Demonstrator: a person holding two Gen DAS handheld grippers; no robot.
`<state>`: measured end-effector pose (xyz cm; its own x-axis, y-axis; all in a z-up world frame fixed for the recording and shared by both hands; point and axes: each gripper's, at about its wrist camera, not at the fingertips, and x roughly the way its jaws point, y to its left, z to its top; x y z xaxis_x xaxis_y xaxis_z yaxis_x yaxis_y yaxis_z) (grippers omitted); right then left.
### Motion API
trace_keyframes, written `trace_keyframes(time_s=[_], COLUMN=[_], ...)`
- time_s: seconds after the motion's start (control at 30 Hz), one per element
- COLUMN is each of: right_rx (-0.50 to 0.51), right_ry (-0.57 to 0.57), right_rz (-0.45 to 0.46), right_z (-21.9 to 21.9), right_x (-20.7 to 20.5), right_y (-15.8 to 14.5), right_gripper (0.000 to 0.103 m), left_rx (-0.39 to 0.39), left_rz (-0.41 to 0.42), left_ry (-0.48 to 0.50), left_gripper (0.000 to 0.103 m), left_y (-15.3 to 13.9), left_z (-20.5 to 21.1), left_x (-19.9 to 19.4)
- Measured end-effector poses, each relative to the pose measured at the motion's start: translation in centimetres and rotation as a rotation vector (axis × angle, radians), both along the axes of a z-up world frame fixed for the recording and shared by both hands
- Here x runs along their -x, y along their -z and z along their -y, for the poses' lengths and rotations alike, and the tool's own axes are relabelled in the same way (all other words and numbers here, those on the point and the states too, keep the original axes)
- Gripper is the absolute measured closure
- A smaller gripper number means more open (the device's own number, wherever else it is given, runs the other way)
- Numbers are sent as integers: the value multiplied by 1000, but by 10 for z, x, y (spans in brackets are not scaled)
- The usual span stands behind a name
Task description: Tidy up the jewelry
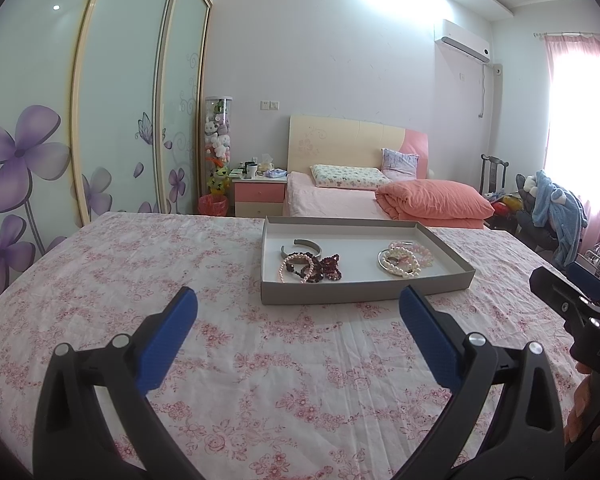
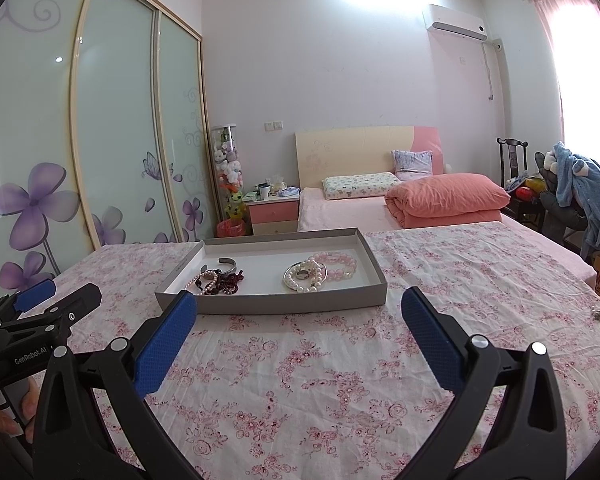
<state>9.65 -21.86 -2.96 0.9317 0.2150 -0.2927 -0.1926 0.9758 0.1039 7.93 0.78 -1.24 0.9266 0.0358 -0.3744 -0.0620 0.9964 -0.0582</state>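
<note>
Blue-padded left tool [image 1: 298, 312], jaws wide apart, nothing between them, above the floral-clothed tabletop [image 1: 140, 280]. Grey tray [image 1: 364, 292] sits toward the far edge, holding two heaps: dark-bead and pink-pearl bracelets with a metal cuff [image 1: 306, 247] on its left, white pearls and pink beads [image 1: 406, 258] on its right. Right tool only partly visible at the right edge.

Right wrist view: right tool [image 2: 299, 314] likewise spread and empty, tray [image 2: 284, 304] just beyond its fingertips. Only this view shows a small metal trinket [image 2: 596, 314] near the tabletop's right edge, and the left tool [image 2: 48, 300] gaping at left.
</note>
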Motion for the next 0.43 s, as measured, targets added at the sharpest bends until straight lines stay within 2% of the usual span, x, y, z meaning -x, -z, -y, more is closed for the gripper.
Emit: trace_keyframes(time_s=[0.43], right_rx=[0], right_ry=[0], right_rz=[0], right_z=[0], right_x=[0], right_y=[0], right_gripper=[2], left_rx=[-6], left_rz=[5], left_ry=[1], left_gripper=[4], left_y=[3], left_z=[2], left_x=[1])
